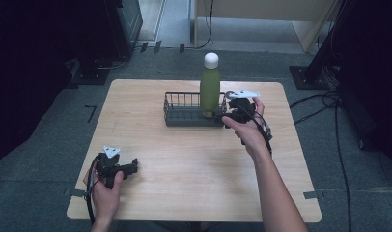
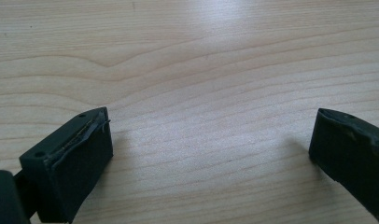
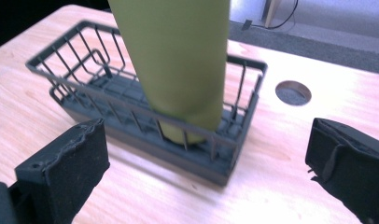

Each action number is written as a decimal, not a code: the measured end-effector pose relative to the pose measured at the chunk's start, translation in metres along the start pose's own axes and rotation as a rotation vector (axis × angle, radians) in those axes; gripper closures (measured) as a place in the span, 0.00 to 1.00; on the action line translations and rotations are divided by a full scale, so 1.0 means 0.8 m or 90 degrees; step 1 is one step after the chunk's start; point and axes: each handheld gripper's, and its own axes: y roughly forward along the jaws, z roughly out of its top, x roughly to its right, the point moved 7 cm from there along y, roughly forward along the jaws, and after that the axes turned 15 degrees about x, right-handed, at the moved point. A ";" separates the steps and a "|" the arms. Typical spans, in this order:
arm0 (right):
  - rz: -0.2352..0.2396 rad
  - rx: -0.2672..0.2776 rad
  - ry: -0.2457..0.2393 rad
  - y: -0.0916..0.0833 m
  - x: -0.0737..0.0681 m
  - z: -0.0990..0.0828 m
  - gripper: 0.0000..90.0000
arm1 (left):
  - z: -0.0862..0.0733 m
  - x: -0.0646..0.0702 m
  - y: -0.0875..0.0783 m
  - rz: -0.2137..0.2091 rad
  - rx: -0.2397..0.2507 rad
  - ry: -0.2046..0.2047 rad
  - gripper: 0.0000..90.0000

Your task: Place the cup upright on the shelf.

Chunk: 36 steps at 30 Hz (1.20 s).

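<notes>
A green bottle with a white cap stands upright in the right end of a dark wire basket at the table's far middle. Seen from the right gripper view, the bottle rises out of the basket just ahead of the jaws. My right gripper hovers at the basket's right end, open, holding nothing. My left gripper rests near the table's front left corner, open over bare wood.
The wooden table has a round cable hole beyond the basket. Dark stands and cables crowd the grey carpet around the table. A person's forearms come in from the front edge.
</notes>
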 end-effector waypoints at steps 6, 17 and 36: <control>-0.007 -0.006 0.000 -0.018 0.010 -0.019 0.00 | 0.000 0.000 0.000 0.000 0.000 0.000 0.00; -0.027 -0.020 -0.001 -0.044 0.029 -0.058 0.00 | 0.000 0.000 0.000 0.000 0.000 0.000 0.00; -0.079 -0.049 0.027 -0.096 0.076 -0.137 0.00 | 0.000 0.000 0.000 0.000 0.000 0.001 0.00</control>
